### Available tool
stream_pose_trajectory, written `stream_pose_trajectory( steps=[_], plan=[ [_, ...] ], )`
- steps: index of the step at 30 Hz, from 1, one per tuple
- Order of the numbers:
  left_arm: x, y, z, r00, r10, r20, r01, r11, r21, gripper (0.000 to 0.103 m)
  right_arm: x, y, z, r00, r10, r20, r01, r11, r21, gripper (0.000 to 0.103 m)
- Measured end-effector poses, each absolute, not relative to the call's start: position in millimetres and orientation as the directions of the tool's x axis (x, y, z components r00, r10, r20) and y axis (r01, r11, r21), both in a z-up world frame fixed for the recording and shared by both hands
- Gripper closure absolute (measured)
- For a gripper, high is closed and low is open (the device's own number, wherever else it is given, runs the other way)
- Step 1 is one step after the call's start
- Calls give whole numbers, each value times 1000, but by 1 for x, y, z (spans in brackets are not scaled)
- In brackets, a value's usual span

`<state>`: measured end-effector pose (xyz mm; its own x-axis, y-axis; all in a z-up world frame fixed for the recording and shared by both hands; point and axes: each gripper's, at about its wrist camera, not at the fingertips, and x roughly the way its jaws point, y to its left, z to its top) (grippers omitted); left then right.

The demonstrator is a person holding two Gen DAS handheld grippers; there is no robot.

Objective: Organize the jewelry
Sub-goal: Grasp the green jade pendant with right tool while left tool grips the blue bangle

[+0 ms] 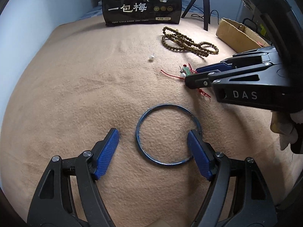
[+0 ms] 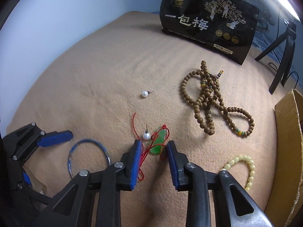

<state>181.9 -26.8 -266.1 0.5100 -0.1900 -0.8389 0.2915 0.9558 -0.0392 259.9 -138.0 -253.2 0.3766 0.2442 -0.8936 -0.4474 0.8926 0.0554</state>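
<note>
A thin blue bangle [image 1: 167, 134] lies flat on the tan blanket. My left gripper [image 1: 154, 138] is open over it, the right finger resting at the bangle's right rim. The bangle also shows in the right wrist view [image 2: 89, 156]. My right gripper [image 2: 153, 152] is open, its fingers either side of a green jade pendant [image 2: 158, 141] on red cord. A pearl stud earring [image 2: 146, 135] lies just beyond the left finger. A second pearl earring [image 2: 144, 94] lies farther off. A brown bead necklace [image 2: 210, 98] and a yellow bead bracelet [image 2: 244, 170] lie to the right.
A black snack bag [image 2: 208, 20] stands at the blanket's far edge. A cardboard box [image 2: 287, 151] sits at the right. A black tripod [image 1: 202, 1] and cable stand at the back right.
</note>
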Motion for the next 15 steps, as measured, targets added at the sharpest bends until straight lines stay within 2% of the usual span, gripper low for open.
stream_pose_trajectory(
  steps=[2,7,10,15],
  plan=[
    [181,-26,-265,514,-200,-834,291,955,-50,31,260,-140,-253,375,234,-897,-443,895,49,87],
    [175,-27,-260,506,-240,-828,323,943,-75,30,261,-144,-253,369,245,-897,-438,897,65,87],
    [176,-31,-261,507,-223,-833,319,946,-59,18,260,-144,-252,369,244,-897,-438,897,63,87],
    [177,-36,-257,507,-216,-835,314,948,-55,17,260,-145,-250,370,245,-896,-435,898,66,87]
  ],
)
